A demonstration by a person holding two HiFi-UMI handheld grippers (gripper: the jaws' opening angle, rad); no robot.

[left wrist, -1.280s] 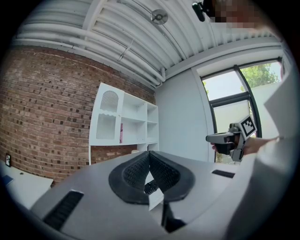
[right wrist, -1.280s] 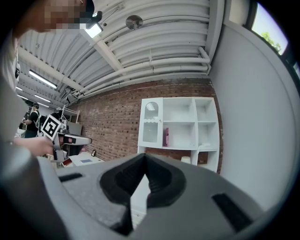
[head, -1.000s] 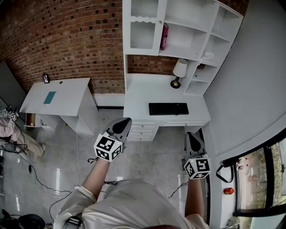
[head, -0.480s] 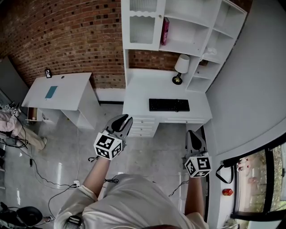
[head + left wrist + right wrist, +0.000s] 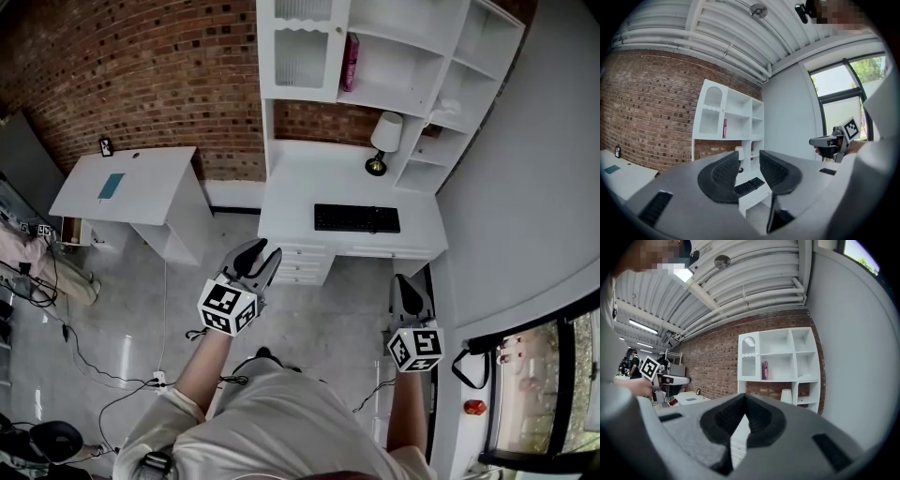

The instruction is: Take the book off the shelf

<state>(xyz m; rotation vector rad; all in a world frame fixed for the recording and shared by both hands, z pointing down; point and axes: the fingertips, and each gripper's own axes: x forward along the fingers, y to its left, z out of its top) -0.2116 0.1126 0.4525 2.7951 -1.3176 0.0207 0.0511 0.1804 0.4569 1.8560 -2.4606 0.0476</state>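
Observation:
A pink book (image 5: 351,62) stands upright on a shelf of the white shelf unit (image 5: 403,70) above the desk; it also shows as a small pink book (image 5: 724,128) (image 5: 765,370) in both gripper views. My left gripper (image 5: 260,253) (image 5: 749,157) hangs over the floor in front of the desk, far from the book. Its jaws have just been opening and nothing is between them. My right gripper (image 5: 406,284) (image 5: 745,398) is shut and empty, near the desk's right front corner.
On the white desk (image 5: 291,202) lie a black keyboard (image 5: 356,218) and a lamp (image 5: 382,141). A white side table (image 5: 122,187) stands at the left by the brick wall. Cables (image 5: 84,370) trail over the floor. A grey wall and a window (image 5: 534,394) close the right side.
The left gripper's jaws have parted from shut to open. Both grippers sit a little lower in the head view, and the desk and shelf have shifted slightly.

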